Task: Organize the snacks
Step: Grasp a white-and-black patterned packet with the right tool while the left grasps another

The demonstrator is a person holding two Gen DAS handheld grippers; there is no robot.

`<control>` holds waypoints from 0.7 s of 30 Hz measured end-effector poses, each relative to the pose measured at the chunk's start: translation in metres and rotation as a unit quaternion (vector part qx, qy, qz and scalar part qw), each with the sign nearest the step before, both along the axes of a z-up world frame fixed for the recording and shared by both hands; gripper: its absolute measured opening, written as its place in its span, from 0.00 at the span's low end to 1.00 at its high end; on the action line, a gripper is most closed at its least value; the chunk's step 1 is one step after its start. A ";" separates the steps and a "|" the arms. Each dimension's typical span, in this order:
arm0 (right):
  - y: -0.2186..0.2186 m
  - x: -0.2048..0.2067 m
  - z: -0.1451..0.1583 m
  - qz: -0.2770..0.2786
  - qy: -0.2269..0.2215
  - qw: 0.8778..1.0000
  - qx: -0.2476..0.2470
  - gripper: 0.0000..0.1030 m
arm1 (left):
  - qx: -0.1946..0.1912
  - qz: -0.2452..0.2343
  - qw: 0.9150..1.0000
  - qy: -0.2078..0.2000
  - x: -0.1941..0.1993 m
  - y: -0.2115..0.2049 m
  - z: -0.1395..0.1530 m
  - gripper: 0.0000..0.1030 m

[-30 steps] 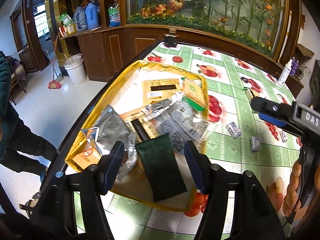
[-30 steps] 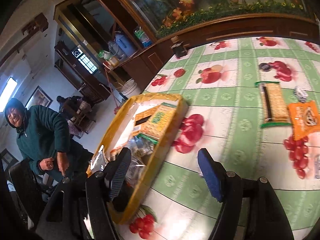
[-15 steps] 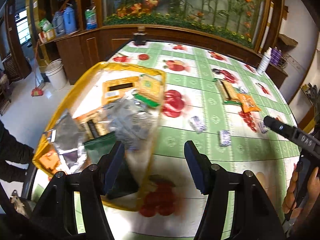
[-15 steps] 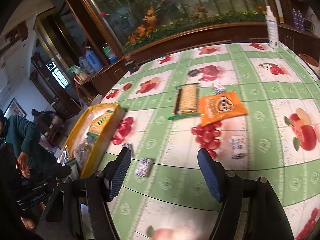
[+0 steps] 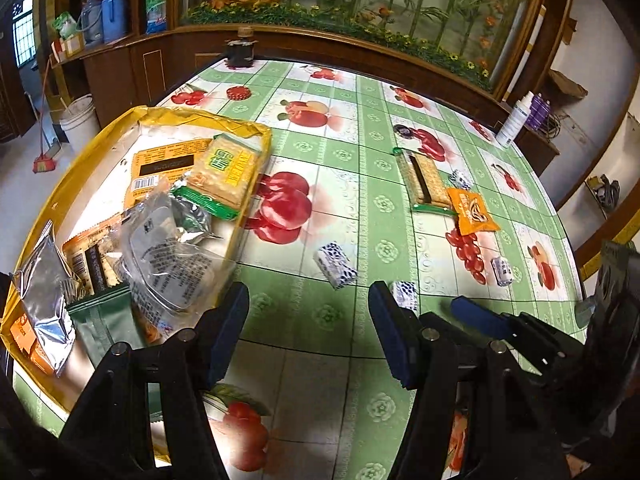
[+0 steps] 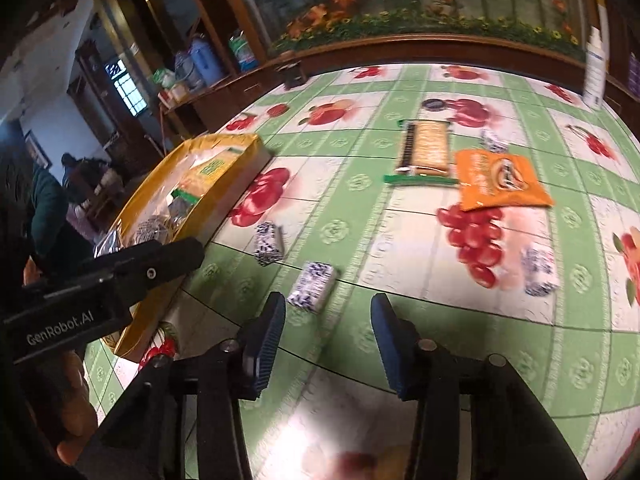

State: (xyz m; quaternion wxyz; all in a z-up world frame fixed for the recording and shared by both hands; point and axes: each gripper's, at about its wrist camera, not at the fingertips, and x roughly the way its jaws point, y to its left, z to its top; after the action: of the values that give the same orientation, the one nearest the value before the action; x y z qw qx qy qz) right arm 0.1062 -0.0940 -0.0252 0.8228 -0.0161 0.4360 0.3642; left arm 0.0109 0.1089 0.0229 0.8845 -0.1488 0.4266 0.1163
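Observation:
A yellow tray (image 5: 100, 128) at the table's left holds several snack packets, among them a cracker pack (image 5: 224, 172); the tray also shows in the right wrist view (image 6: 216, 184). Loose on the fruit-print cloth lie small blue-white candies (image 5: 335, 266) (image 6: 312, 286) (image 6: 269, 243) (image 6: 540, 270), a long cracker pack (image 5: 424, 182) (image 6: 426, 152) and an orange packet (image 5: 470, 210) (image 6: 498, 180). My left gripper (image 5: 308, 332) is open and empty, just right of the tray. My right gripper (image 6: 328, 336) is open and empty, close behind one candy.
A white spray bottle (image 5: 514, 120) (image 6: 594, 68) stands at the far right table edge. A dark jar (image 5: 240, 52) sits at the far edge. A wooden cabinet with an aquarium runs behind. A person in green (image 6: 44, 208) sits to the left.
Both grippers have swung right, away from the tray, toward the loose candies on the cloth. The right gripper has dropped closer to the table. Both stayed open.

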 end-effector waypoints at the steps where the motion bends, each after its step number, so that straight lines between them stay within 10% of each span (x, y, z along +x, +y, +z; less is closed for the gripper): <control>1: 0.007 0.000 -0.001 0.005 -0.004 1.000 -0.005 0.44 | 0.001 0.003 1.000 0.000 0.001 0.003 0.000 0.59; 9: 0.042 0.005 -0.015 0.024 -0.026 0.997 -0.070 0.40 | 0.002 -0.012 1.000 0.003 0.016 -0.002 -0.003 0.59; 12: 0.038 0.006 -0.015 0.018 -0.049 0.994 -0.100 0.20 | 0.006 -0.017 1.000 0.009 0.025 -0.007 -0.009 0.59; 21: -0.046 0.015 0.005 -0.056 -0.020 0.998 -0.032 0.19 | 0.026 -0.022 0.999 0.033 0.061 -0.028 -0.036 0.59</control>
State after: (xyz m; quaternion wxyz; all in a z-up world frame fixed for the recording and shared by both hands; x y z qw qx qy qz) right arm 0.1217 -0.1396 -0.0205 0.8496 -0.0254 0.4309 0.3032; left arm 0.0717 0.0810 -0.0127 0.8760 -0.1127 0.4552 0.1128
